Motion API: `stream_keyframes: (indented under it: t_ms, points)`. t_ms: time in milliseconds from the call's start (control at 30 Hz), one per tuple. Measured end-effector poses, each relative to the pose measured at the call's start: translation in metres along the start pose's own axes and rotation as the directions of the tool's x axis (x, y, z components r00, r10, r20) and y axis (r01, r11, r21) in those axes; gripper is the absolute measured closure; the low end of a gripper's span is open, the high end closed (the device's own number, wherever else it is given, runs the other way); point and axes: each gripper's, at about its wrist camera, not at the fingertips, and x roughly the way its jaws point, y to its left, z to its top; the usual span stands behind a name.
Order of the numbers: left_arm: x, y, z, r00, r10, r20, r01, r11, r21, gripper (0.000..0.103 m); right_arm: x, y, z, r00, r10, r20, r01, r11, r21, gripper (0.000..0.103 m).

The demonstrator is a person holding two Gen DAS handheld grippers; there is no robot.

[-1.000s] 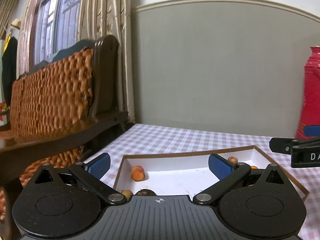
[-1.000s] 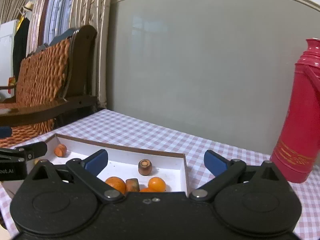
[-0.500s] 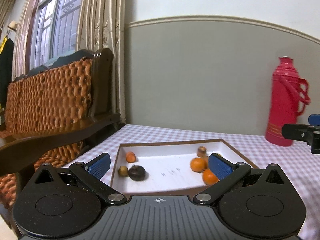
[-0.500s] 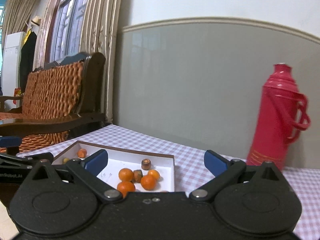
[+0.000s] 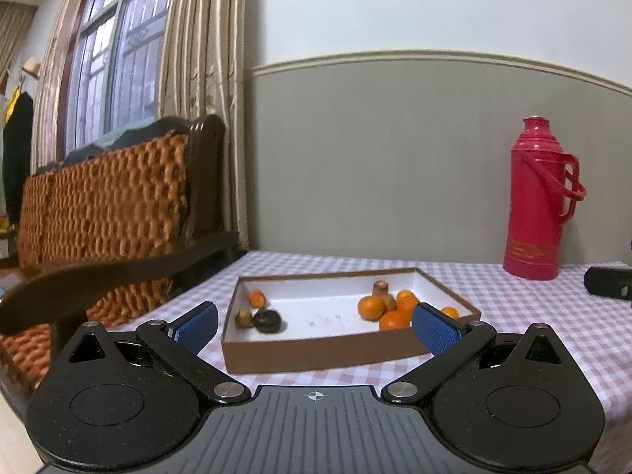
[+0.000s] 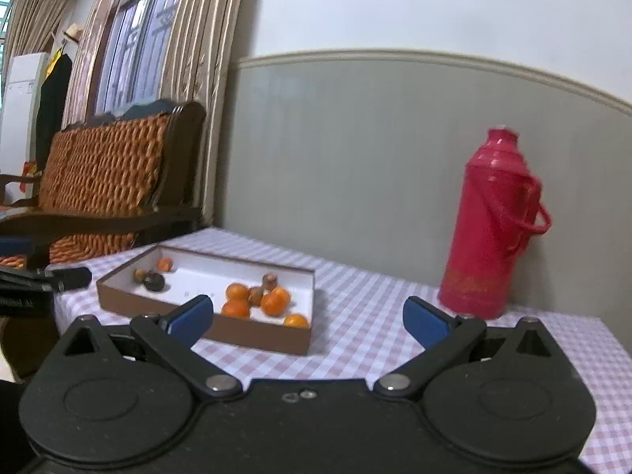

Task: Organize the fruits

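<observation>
A shallow brown box (image 5: 316,349) with a white inside sits on the checked table and also shows in the right wrist view (image 6: 252,333). Several oranges (image 5: 371,307) and a brown stubby fruit (image 5: 380,287) are bunched at its right end. A dark round fruit (image 5: 267,320), a small brownish fruit (image 5: 243,318) and a small orange (image 5: 256,297) lie at its left end. My left gripper (image 5: 315,326) is open and empty, hanging short of the box's near wall. My right gripper (image 6: 308,318) is open and empty, near the box's right corner.
A tall red thermos (image 5: 539,201) stands at the back right by the grey wall, also in the right wrist view (image 6: 493,225). A wicker-backed wooden bench (image 5: 102,213) stands left of the table. The pink checked cloth (image 6: 375,316) lies right of the box.
Both grippers have pulled back and up from the box, so the whole box and the thermos now show. The fruits lie as before. Both grippers stay open.
</observation>
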Motion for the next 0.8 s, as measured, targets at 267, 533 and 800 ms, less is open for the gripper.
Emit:
stream_keyframes:
  t_ms: [267, 533, 800]
  points:
    - [-0.012, -0.003, -0.003, 0.998, 0.004, 0.064, -0.005, 1.000, 0.002, 0.000, -0.005, -0.001, -0.005, 1.000, -0.017, 0.017, 0.016, 0.999, 0.032, 0.006]
    - [-0.011, 0.000, -0.004, 0.998, 0.007, 0.056, -0.006, 1.000, -0.015, 0.000, -0.005, -0.004, -0.006, 1.000, -0.025, 0.013, 0.024, 0.998, 0.051, 0.006]
    - [-0.013, -0.001, -0.004, 0.998, 0.010, 0.062, -0.010, 1.000, -0.010, 0.000, -0.007, -0.004, -0.006, 1.000, -0.023, 0.014, 0.022, 0.999, 0.045, 0.006]
